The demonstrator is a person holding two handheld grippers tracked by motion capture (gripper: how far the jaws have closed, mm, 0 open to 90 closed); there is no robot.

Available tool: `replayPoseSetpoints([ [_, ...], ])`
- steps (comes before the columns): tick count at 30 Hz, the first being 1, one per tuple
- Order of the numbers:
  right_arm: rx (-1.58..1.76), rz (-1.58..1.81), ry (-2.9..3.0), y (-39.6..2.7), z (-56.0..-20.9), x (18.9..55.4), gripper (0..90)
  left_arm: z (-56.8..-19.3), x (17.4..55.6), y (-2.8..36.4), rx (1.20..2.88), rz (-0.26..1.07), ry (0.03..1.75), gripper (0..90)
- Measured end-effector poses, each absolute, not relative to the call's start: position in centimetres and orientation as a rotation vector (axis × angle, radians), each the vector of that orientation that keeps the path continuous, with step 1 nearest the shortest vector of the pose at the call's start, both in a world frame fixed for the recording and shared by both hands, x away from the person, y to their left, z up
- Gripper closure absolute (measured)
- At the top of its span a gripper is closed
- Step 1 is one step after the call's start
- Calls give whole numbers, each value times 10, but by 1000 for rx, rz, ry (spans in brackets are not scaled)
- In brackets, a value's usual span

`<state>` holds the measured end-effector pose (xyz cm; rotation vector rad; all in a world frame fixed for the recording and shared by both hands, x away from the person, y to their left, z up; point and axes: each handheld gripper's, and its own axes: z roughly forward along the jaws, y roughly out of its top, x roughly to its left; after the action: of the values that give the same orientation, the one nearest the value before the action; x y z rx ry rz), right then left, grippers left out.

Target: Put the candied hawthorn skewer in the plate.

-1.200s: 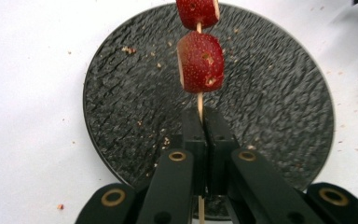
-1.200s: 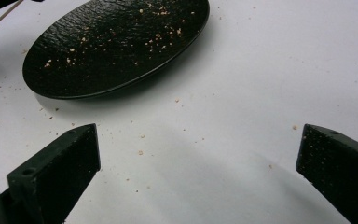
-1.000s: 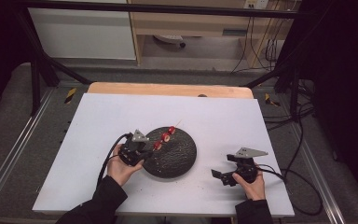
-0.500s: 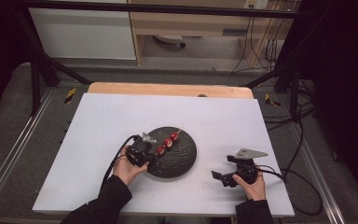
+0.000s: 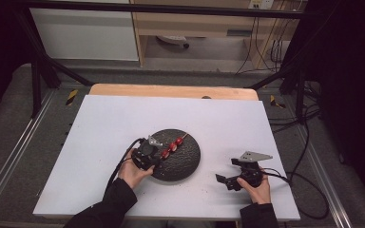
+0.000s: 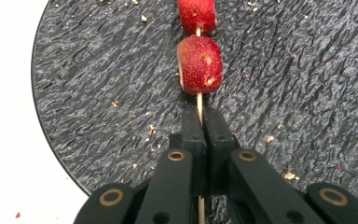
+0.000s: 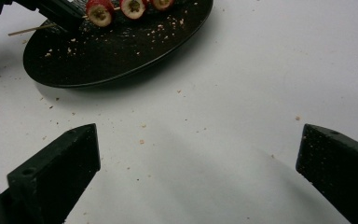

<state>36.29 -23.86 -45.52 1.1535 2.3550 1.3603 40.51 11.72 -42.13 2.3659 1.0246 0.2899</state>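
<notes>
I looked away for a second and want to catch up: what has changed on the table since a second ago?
The left gripper has shifted slightly toward the table's near edge and stays shut on the skewer, whose red fruit has moved a little with it over the dark plate. The right gripper kept its place, jaws open above the white table. The plate has not moved.

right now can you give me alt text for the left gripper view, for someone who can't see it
The left gripper has its two black jaws shut on a thin wooden skewer just below a red fruit piece, with a second red piece farther up the stick. The skewer lies over a round black textured plate scattered with crumbs, on a white table.
</notes>
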Motion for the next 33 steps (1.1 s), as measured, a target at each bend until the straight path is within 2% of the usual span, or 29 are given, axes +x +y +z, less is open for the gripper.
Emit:
replayPoseSetpoints([
  [3, 1159, 1360, 2355, -239, -455, 363, 7, -420, 405, 119, 2351, 296, 1019, 866],
  [7, 1155, 1359, 2354, -239, -455, 363, 7, -415, 402, 125, 2326, 301, 994, 799],
  [10, 1159, 1358, 2356, -239, -455, 362, 7, -411, 398, 132, 2309, 310, 961, 712],
  [14, 1163, 1361, 2351, -239, -454, 362, 7, -407, 391, 143, 2299, 332, 906, 544],
  [24, 1173, 1358, 2351, -239, -454, 362, 7, -403, 377, 182, 2287, 358, 868, 248],
  [30, 1176, 1354, 2355, -239, -454, 362, 7, -405, 370, 208, 2258, 384, 891, 144],
  [33, 1166, 1347, 2358, -239, -455, 362, 6, -407, 366, 220, 2231, 381, 909, 129],
])
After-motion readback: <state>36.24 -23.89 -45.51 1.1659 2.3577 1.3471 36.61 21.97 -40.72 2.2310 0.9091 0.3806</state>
